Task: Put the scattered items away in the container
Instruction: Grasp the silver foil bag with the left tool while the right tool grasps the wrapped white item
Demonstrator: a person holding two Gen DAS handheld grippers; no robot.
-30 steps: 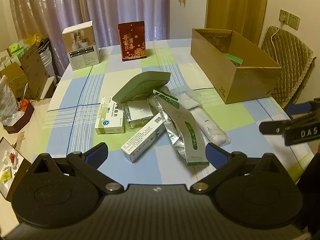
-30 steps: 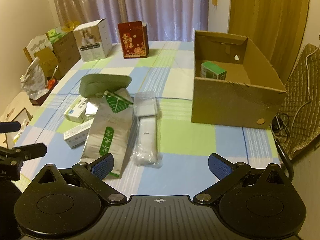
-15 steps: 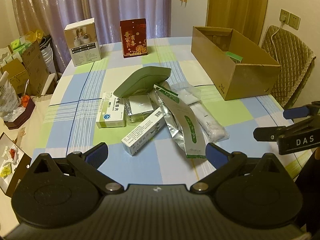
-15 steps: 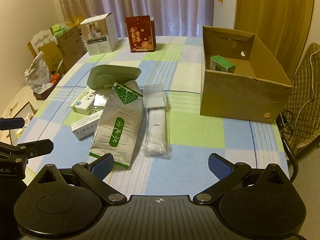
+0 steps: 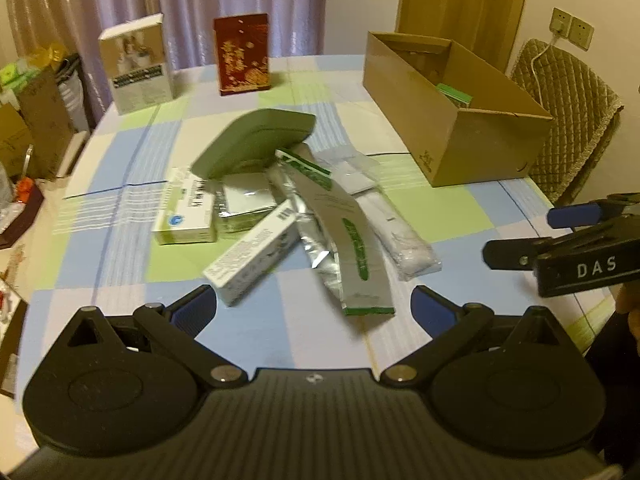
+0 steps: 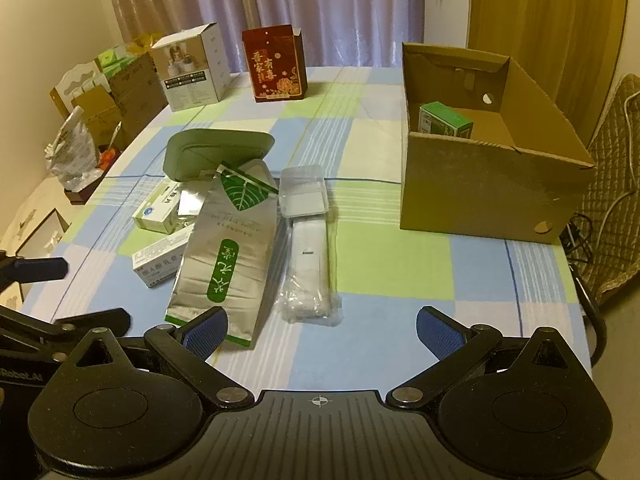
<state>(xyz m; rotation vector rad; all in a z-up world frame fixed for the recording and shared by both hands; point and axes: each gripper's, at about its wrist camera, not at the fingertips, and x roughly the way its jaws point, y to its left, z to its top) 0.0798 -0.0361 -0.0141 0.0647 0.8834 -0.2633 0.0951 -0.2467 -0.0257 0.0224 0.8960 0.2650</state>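
A heap of items lies mid-table: a silver foil pouch point(image 6: 226, 254) with green print, a clear-wrapped white pack point(image 6: 308, 268), a grey-green flat case point(image 6: 218, 152), and white medicine boxes point(image 5: 250, 262). The open cardboard box point(image 6: 480, 196) stands at the right, holding a small green carton point(image 6: 446, 120). My left gripper point(image 5: 314, 308) hovers open just short of the heap, nothing between its fingers. My right gripper point(image 6: 322, 330) is open too, above the table's near edge in front of the wrapped pack.
A white product box point(image 6: 192, 68) and a red printed box point(image 6: 276, 66) stand at the table's far side before curtains. A quilted chair point(image 5: 568, 128) sits right of the cardboard box. Bags and cartons crowd the floor at left point(image 6: 104, 96).
Both grippers have come forward and lower toward the heap, so the items look larger. Nothing on the table has shifted, and both stay open.
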